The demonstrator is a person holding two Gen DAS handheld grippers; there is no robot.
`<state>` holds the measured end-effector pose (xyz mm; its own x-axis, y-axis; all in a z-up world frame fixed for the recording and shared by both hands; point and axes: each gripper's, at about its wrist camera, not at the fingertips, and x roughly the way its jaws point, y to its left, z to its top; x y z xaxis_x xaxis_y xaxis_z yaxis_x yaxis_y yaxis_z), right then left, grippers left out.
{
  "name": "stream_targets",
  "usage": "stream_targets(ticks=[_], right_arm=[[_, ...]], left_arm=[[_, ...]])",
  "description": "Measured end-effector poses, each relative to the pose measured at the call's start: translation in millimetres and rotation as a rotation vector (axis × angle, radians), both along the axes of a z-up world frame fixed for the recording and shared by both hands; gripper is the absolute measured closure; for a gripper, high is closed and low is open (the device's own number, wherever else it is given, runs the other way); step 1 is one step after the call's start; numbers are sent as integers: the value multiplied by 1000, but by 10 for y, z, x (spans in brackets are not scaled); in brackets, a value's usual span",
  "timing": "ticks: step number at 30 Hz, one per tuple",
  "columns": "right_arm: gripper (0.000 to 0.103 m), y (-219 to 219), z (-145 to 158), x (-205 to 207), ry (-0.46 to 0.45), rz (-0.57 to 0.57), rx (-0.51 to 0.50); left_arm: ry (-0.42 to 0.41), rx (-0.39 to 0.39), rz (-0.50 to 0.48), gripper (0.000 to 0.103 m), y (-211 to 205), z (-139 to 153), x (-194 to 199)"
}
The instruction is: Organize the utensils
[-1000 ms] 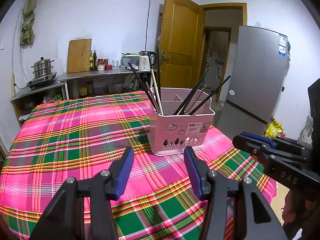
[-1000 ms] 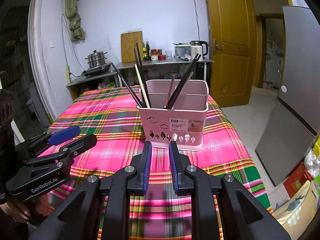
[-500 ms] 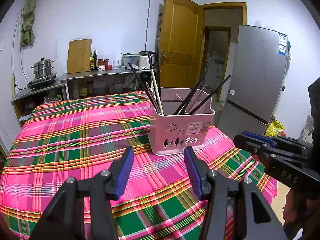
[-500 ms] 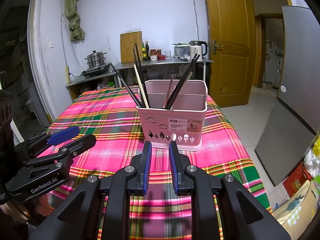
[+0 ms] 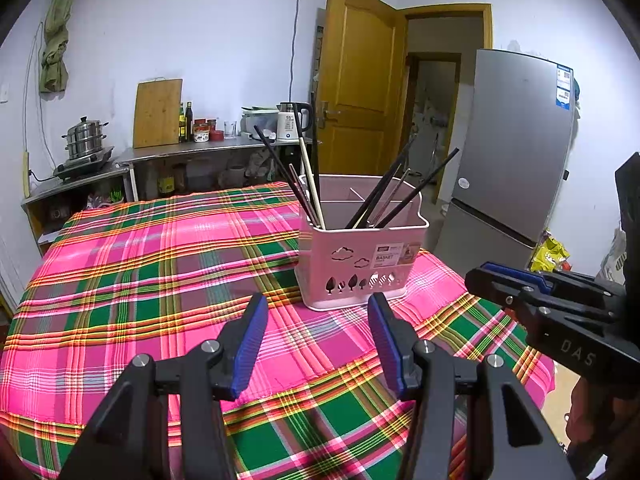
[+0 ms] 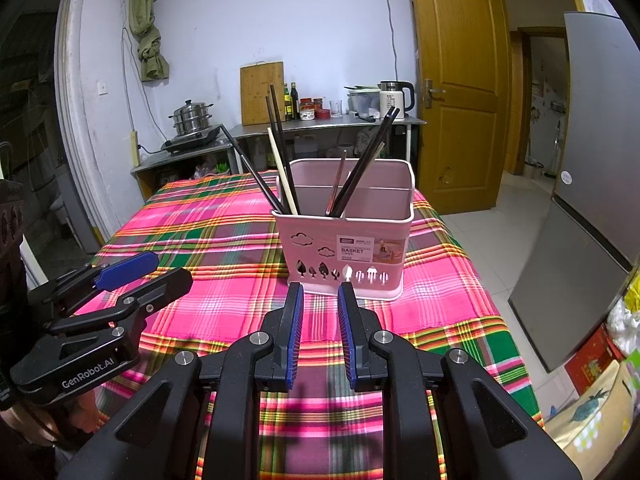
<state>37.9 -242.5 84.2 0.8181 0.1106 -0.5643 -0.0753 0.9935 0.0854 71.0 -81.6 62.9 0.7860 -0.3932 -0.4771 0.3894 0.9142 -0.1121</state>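
nothing has shifted in the last second: the pink basket point(image 5: 362, 254) of chopsticks point(image 6: 280, 160) stands on the plaid tabletop point(image 5: 160, 280), left claw point(image 5: 316, 340) and right claw point(image 6: 319, 330) both parted and empty (task seemingly finished or paused).

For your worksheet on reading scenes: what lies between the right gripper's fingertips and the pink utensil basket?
Only bare plaid tablecloth. The right wrist view shows a short strip of it between the right gripper and the pink utensil basket; nothing else lies there.

"BASKET" on the pink holder point(image 6: 346, 240); "GenRobot.AI" on the left tongs point(image 6: 140, 276).
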Motion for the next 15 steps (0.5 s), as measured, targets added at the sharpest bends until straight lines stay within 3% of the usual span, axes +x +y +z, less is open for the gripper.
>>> stream_targets(ticks=[15], right_arm=[[85, -37, -31, -4, 4, -2, -6]], left_arm=[[-6, 14, -2, 49, -57, -16, -16]])
